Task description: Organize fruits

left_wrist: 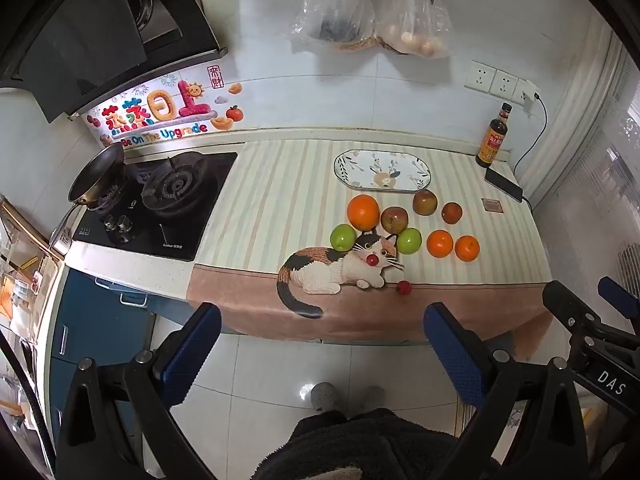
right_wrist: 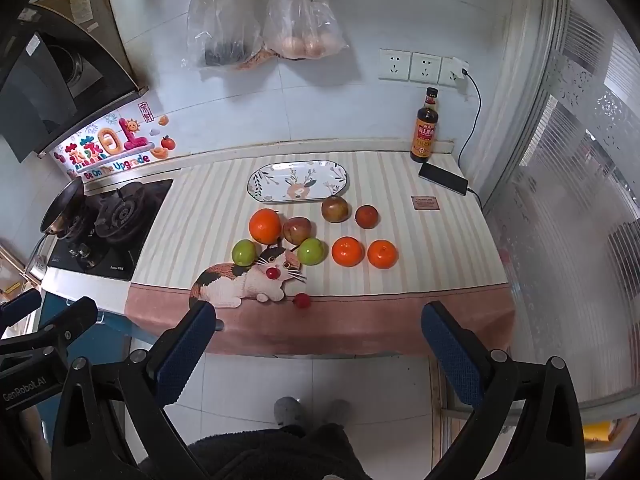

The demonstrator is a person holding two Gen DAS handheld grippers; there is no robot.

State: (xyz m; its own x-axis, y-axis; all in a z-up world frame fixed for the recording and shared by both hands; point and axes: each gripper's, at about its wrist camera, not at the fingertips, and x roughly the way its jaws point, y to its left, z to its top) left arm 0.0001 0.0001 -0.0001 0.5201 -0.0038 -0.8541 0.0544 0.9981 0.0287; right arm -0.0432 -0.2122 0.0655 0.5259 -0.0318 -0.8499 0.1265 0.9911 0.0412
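Fruit lies on a striped cloth with a cat picture: a large orange (left_wrist: 363, 212) (right_wrist: 265, 226), two small oranges (left_wrist: 440, 243) (right_wrist: 347, 251), two green apples (left_wrist: 343, 237) (right_wrist: 244, 252), several reddish apples (left_wrist: 425, 202) (right_wrist: 335, 209) and two small red fruits (left_wrist: 404, 287) (right_wrist: 302, 301). An oval patterned plate (left_wrist: 382, 169) (right_wrist: 298, 181) sits behind them, bare. My left gripper (left_wrist: 322, 340) and right gripper (right_wrist: 318, 340) are both open and empty, held back above the floor in front of the counter edge.
A gas hob (left_wrist: 160, 204) with a pan (left_wrist: 96, 174) is at the left. A sauce bottle (right_wrist: 427, 128), a phone (right_wrist: 443, 178) on a cable and a small card (right_wrist: 425, 203) are at the back right. Bags and scissors hang on the wall. A glass door is at the right.
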